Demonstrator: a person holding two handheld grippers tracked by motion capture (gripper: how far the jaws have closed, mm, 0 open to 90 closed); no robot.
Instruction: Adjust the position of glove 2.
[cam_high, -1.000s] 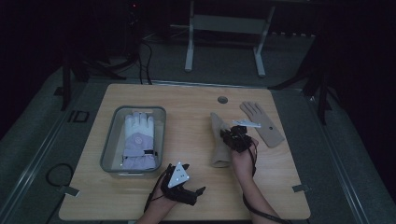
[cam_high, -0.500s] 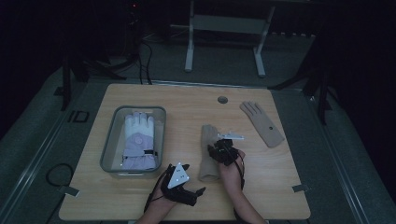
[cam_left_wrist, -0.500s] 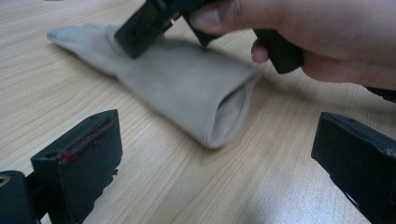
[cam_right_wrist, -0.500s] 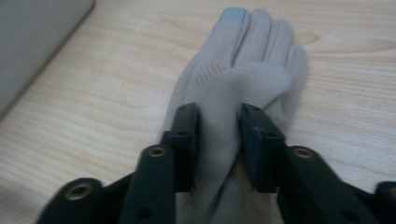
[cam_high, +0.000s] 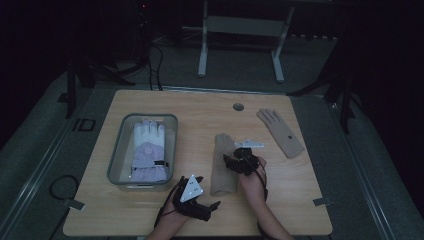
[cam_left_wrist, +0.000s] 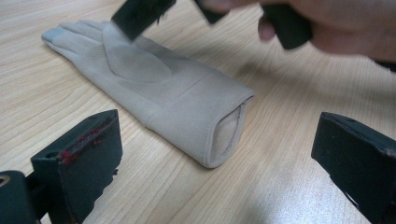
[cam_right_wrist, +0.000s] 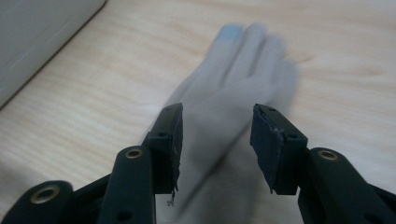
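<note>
**Right gripper open over the tan glove**

The tan glove (cam_high: 223, 165) lies flat on the worktop (cam_high: 200, 110), a little right of its middle and nearer the front edge, fingers toward the far edge and cuff toward the person. In the left gripper view its open cuff (cam_left_wrist: 224, 133) faces the camera.

The right gripper (cam_high: 239, 161) hangs just over the glove's palm. Its jaws have just been opening; they stand apart with the glove below them, and nothing is pinched between them in the right gripper view, where the picture is blurred. The right hand (cam_high: 252, 182) reaches in from the front edge.

The left gripper (cam_high: 197, 202) rests near the front edge, just left of the cuff, its jaws released and wide, gripping nothing.

A second tan glove (cam_high: 280, 131) lies toward the far right corner, well apart from the first. A grey tray (cam_high: 116, 165) on the left half holds a white and lilac glove (cam_high: 147, 150).
</note>
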